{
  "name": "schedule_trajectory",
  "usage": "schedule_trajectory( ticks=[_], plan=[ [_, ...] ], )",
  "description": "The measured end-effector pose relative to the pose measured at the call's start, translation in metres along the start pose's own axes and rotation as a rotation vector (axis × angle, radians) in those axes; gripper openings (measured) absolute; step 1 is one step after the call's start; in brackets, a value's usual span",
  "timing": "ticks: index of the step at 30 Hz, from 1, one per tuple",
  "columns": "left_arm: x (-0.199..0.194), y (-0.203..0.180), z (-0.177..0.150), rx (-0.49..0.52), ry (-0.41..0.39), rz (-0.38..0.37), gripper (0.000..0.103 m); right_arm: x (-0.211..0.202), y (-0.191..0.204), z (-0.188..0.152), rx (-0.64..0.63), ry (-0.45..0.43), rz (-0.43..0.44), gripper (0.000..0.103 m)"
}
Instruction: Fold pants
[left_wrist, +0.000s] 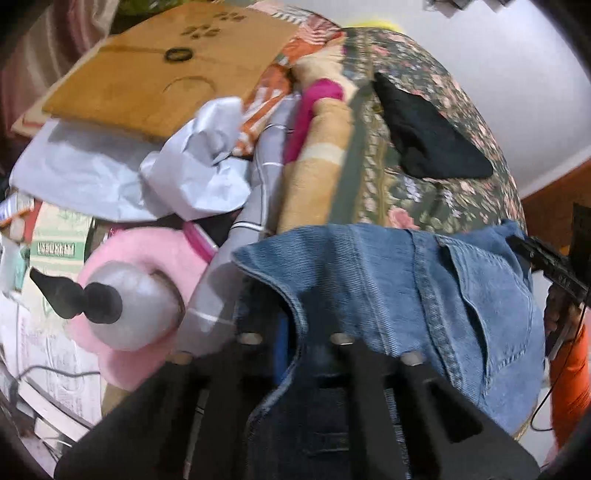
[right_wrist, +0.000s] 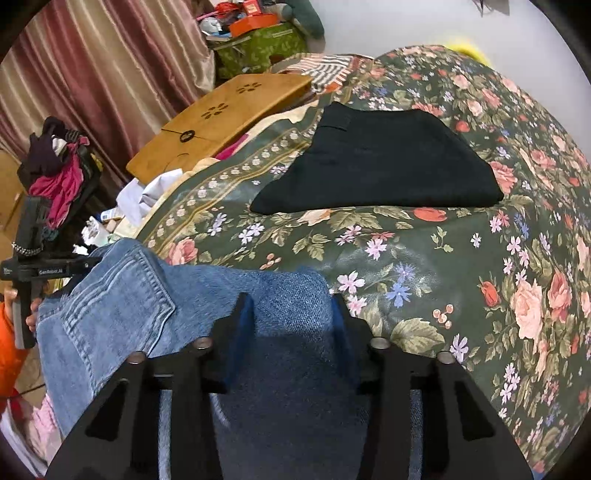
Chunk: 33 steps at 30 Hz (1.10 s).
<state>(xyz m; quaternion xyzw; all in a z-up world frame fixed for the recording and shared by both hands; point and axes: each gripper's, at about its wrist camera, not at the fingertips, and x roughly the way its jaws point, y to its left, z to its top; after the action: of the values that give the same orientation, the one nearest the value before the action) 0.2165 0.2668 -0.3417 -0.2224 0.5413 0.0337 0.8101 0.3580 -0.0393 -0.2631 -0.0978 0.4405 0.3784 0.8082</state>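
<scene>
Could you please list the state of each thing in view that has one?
Blue jeans: held up off the bed at both ends.
Black pants: folded, lying flat on the floral bedspread.
Left hand-held gripper: shut on the jeans.
Right hand-held gripper: shut on the jeans.

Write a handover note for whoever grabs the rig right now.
Left gripper: shut on the blue denim jeans at the waistband edge.
Right gripper: fingers either side of a denim fold, apparently gripping it.
Jeans hang between both grippers at the near edge of the floral bedspread, back pocket showing.
Folded black pants already lie further back on the bedspread.
Left: lay the jeans flat, fold them, probably place beside the black pair.
</scene>
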Motion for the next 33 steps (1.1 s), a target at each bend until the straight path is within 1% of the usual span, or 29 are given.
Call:
schedule_trajectory(
  ticks=[3, 6, 7, 8, 10, 12, 13, 14, 15, 16, 17, 18, 19, 20, 21, 22, 23, 24, 25, 28, 29, 30, 32, 33],
  plan=[
    [-0.008, -0.023, -0.002, 0.097, -0.05, 0.123, 0.003, -0.006, 0.011, -0.004, -0.052, -0.047, -0.059, 0.026],
    [-0.028, -0.037, -0.002, 0.173, -0.139, 0.245, 0.003, -0.011, 0.02, -0.007, -0.109, -0.095, -0.124, 0.023],
    [-0.036, -0.037, 0.0, 0.188, -0.167, 0.276, 0.003, -0.012, 0.019, -0.007, -0.105, -0.105, -0.131, 0.023],
    [-0.04, -0.035, 0.001, 0.189, -0.179, 0.287, 0.003, -0.012, 0.017, -0.006, -0.099, -0.11, -0.135, 0.022],
    [-0.042, -0.028, 0.005, 0.188, -0.176, 0.302, 0.005, -0.008, 0.015, -0.004, -0.095, -0.111, -0.154, 0.022],
    [-0.029, -0.025, 0.007, 0.21, -0.141, 0.339, 0.007, -0.002, 0.012, -0.001, -0.079, -0.088, -0.16, 0.022],
    [-0.023, -0.024, 0.007, 0.208, -0.121, 0.345, 0.007, 0.001, 0.011, 0.001, -0.067, -0.075, -0.161, 0.022],
    [-0.015, -0.022, 0.007, 0.206, -0.086, 0.335, 0.007, 0.001, 0.011, 0.002, -0.061, -0.064, -0.161, 0.023],
    [-0.01, -0.02, 0.008, 0.206, -0.056, 0.328, 0.012, -0.001, 0.011, 0.003, -0.055, -0.055, -0.159, 0.024],
    [-0.012, -0.019, 0.007, 0.198, -0.052, 0.332, 0.014, -0.007, 0.01, 0.005, -0.032, -0.053, -0.171, 0.024],
    [-0.016, -0.017, 0.007, 0.186, -0.054, 0.33, 0.016, -0.013, 0.009, 0.005, -0.013, -0.049, -0.174, 0.029],
    [-0.023, -0.016, 0.007, 0.169, -0.058, 0.324, 0.023, -0.019, 0.007, 0.004, 0.007, -0.045, -0.175, 0.03],
    [-0.035, -0.014, 0.007, 0.149, -0.071, 0.295, 0.027, -0.031, 0.007, 0.002, 0.023, -0.05, -0.163, 0.03],
    [-0.046, -0.011, 0.005, 0.133, -0.09, 0.266, 0.038, -0.039, 0.007, 0.0, 0.03, -0.058, -0.151, 0.031],
    [-0.053, -0.01, 0.003, 0.121, -0.106, 0.249, 0.053, -0.048, 0.007, -0.003, 0.036, -0.068, -0.143, 0.035],
    [-0.062, -0.009, -0.002, 0.103, -0.13, 0.234, 0.059, -0.061, 0.009, -0.009, 0.044, -0.087, -0.139, 0.039],
    [-0.068, -0.007, -0.005, 0.087, -0.145, 0.224, 0.063, -0.068, 0.01, -0.014, 0.048, -0.099, -0.138, 0.045],
    [-0.072, -0.006, -0.009, 0.07, -0.15, 0.209, 0.063, -0.078, 0.013, -0.021, 0.052, -0.113, -0.132, 0.047],
    [-0.073, -0.004, -0.013, 0.054, -0.135, 0.185, 0.063, -0.082, 0.014, -0.025, 0.054, -0.115, -0.127, 0.047],
    [-0.063, -0.001, -0.027, 0.012, -0.069, 0.133, 0.063, -0.093, 0.022, -0.048, 0.076, -0.096, -0.108, 0.047],
    [-0.055, 0.0, -0.034, 0.002, -0.033, 0.123, 0.063, -0.094, 0.024, -0.054, 0.082, -0.091, -0.1, 0.048],
    [-0.051, 0.0, -0.039, -0.002, -0.021, 0.119, 0.064, -0.095, 0.026, -0.06, 0.087, -0.082, -0.091, 0.048],
    [-0.044, -0.002, -0.051, -0.008, -0.009, 0.116, 0.063, -0.091, 0.031, -0.077, 0.1, -0.053, -0.072, 0.048],
    [-0.044, -0.003, -0.056, -0.008, -0.017, 0.116, 0.061, -0.088, 0.033, -0.085, 0.102, -0.038, -0.07, 0.048]
  ],
)
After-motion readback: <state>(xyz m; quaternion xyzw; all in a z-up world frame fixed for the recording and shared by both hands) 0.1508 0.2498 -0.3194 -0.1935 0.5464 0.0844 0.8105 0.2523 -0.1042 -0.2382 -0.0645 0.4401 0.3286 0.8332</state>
